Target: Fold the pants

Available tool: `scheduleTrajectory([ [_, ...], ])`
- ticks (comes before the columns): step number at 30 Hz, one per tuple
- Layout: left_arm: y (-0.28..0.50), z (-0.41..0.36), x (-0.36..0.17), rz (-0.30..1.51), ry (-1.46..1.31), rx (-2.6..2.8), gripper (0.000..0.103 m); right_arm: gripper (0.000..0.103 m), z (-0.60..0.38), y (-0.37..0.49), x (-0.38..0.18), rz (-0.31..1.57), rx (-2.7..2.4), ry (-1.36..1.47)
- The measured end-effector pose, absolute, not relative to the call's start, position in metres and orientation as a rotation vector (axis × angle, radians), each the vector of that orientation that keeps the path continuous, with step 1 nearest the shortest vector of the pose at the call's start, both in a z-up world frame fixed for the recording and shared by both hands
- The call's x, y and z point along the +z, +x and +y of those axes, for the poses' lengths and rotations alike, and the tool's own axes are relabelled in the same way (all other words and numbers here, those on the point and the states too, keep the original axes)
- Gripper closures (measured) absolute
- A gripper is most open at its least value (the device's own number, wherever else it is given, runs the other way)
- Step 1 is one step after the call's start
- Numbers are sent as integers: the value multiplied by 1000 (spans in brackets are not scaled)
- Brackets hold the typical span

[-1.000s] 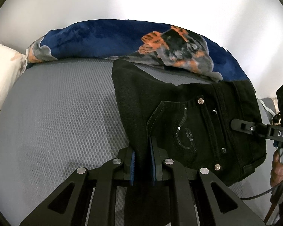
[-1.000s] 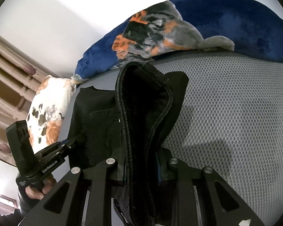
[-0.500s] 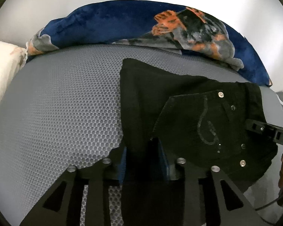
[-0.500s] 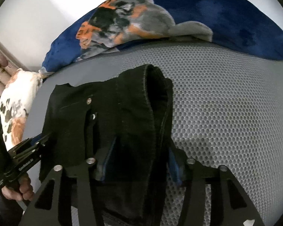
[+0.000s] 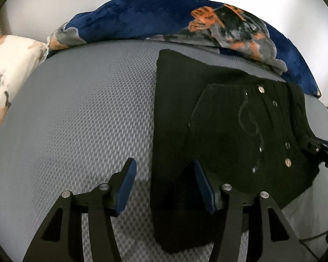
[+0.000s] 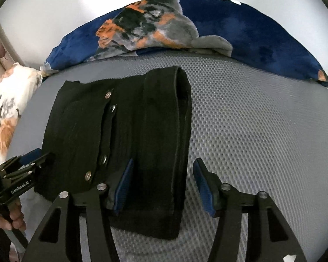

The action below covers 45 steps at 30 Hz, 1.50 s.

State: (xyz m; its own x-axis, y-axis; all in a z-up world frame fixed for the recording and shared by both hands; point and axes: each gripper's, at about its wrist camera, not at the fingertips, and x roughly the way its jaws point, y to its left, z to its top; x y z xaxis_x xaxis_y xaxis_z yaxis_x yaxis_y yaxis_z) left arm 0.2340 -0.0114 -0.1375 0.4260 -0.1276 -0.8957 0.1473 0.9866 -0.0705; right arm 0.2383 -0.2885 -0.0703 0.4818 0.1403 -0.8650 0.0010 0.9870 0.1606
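Black pants [image 5: 218, 131], folded into a compact oblong, lie flat on the grey mesh mattress [image 5: 87, 120], well short of the blue patterned blanket [image 5: 164, 19] heaped along its far edge; all places below are given relative to the pants. The left gripper [image 5: 165, 183] stands over the plain folded edge, on the side away from the studded pocket [image 5: 240, 131]; its jaws are opening, one blue pad over bare mesh and the other over the cloth, with the fabric edge between them but pressed by neither. The right gripper [image 6: 163, 181] stands at the opposite, rolled edge, where the cloth forms a thick doubled ridge; its jaws have all but stopped widening, the ridge lies loose between the pads, and one pad overhangs bare mesh. Both grippers thus hold nothing. The long axis of the bundle runs away from both cameras toward the blanket, and the two grippers straddle its near end side by side, one at each long edge. Neither is judged nearer; any further fold across that axis would call for both to take the near end again.
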Motion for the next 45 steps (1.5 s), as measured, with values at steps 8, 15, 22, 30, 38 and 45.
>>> scheduleTrajectory([
  [8, 200, -3, -128, 1119, 20, -121, 47, 49, -284, 200, -50, 1012, 49, 95],
  [15, 167, 3, -113, 1104, 28, -88, 46, 49, -278, 169, -50, 1023, 45, 67],
  [22, 132, 0, -104, 1110, 64, -73, 44, 41, -270, 145, -47, 1009, 51, 96],
  [30, 94, -6, -95, 1091, 68, -50, 29, 25, -255, 118, -40, 972, 53, 114],
  [38, 71, -3, -86, 1069, 28, -2, 28, 13, -245, 95, -24, 891, 50, 119],
  [45, 57, 0, -78, 1029, 38, 33, 28, 11, -238, 83, -22, 867, 55, 132],
])
